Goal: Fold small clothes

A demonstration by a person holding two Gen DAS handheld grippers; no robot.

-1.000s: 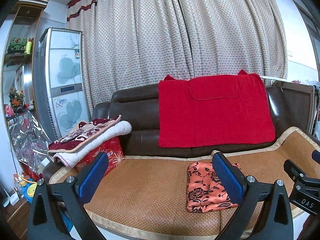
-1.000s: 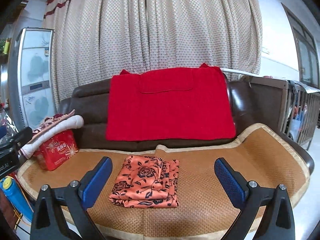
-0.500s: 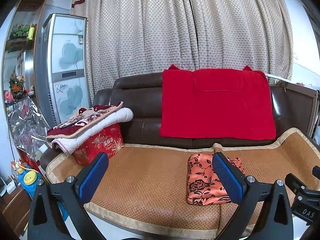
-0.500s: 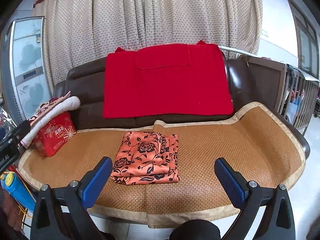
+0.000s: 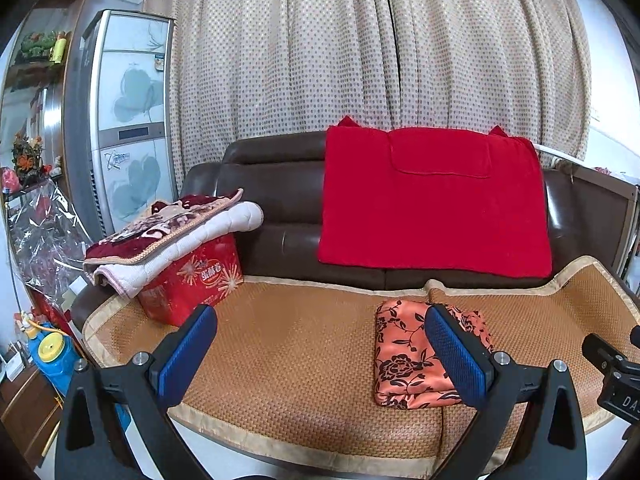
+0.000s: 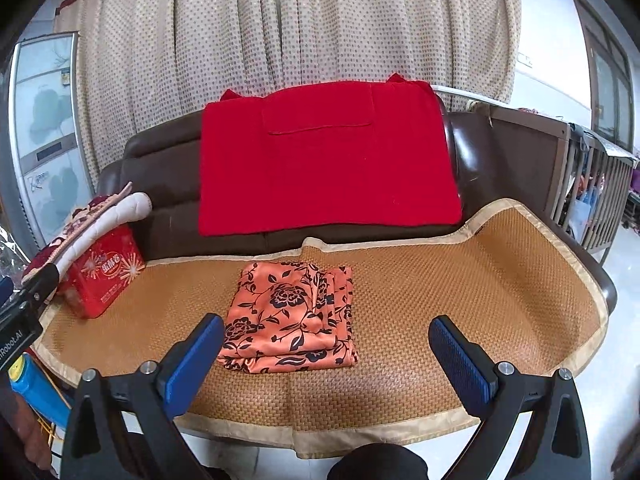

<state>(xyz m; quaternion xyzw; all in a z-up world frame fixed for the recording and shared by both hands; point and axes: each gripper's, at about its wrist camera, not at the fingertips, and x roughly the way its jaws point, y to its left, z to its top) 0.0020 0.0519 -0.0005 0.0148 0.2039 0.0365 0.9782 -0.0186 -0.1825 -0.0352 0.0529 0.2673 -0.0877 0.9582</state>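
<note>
While both tools are held in front of the sofa edge, the left tool and right tool are seen with jaws spread wide and nothing gripped. Beyond them, the folded orange floral garment is laid flat on the woven mat. Farther back, a red blanket is draped over the sofa backrest, with a red box at the left.

Brown sofa before dotted curtains
</note>
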